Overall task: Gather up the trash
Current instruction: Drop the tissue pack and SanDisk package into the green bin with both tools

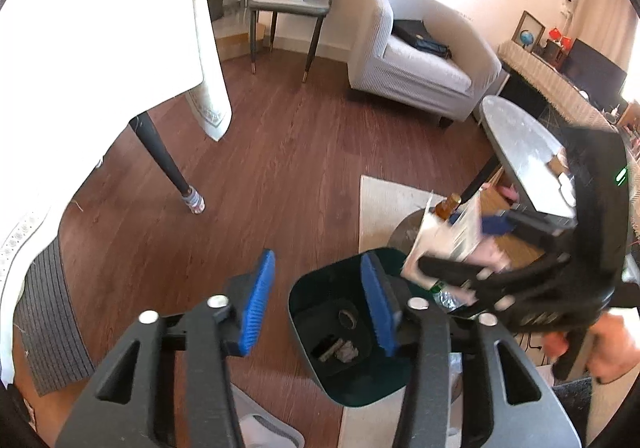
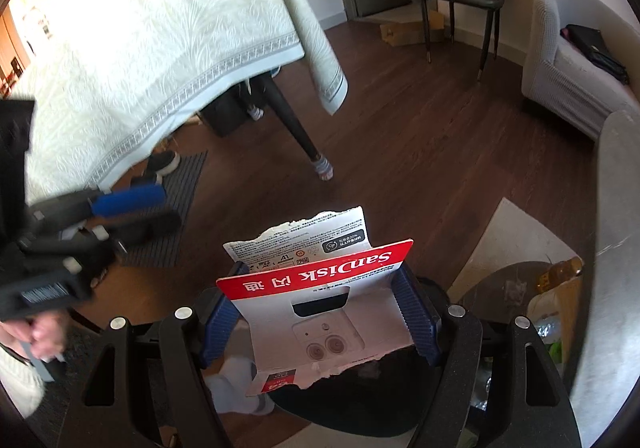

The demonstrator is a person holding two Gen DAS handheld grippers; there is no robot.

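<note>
A dark green bin stands on the wood floor, with a crumpled scrap and a ring-shaped piece lying in its bottom. My left gripper hovers over the bin's left rim, jaws apart, with only floor and bin showing between the blue pads. My right gripper is shut on a torn red-and-white SanDisk card package, pads pressing both its side edges. Under it lies the bin's dark mouth. From the left wrist view the right gripper holds the card above the bin's far right rim. The left gripper shows at the left.
A dining table under a white cloth has a dark leg left of the bin. A grey armchair, a round grey side table, a brown bottle and a pale rug lie beyond. A grey mat lies left.
</note>
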